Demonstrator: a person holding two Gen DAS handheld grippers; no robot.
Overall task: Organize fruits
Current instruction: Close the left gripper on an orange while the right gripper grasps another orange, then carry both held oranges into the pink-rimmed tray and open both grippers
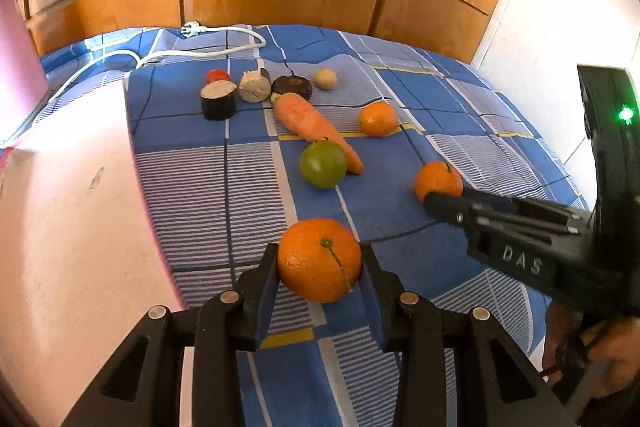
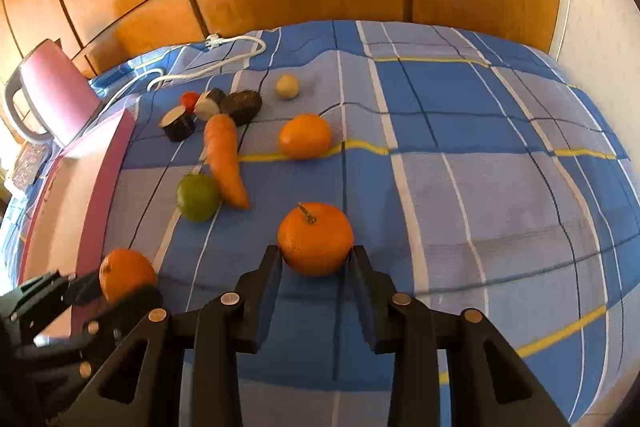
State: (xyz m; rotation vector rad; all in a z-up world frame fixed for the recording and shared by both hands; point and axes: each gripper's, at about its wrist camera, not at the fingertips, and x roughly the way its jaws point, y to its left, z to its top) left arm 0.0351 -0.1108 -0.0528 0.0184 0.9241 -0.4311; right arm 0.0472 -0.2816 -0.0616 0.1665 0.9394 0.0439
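Each gripper clamps an orange: the left gripper [image 1: 320, 263] holds one [image 1: 319, 259] near the pink box [image 1: 72, 207], the right gripper [image 2: 315, 259] another [image 2: 315, 238], probably for sorting. A third orange [image 2: 305, 135] waits beyond the carrot [image 2: 225, 159].

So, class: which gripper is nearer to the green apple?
Left. The left gripper, closed on an orange, sits just in front of the green apple. The right gripper, around another orange, is further off to the apple's right.
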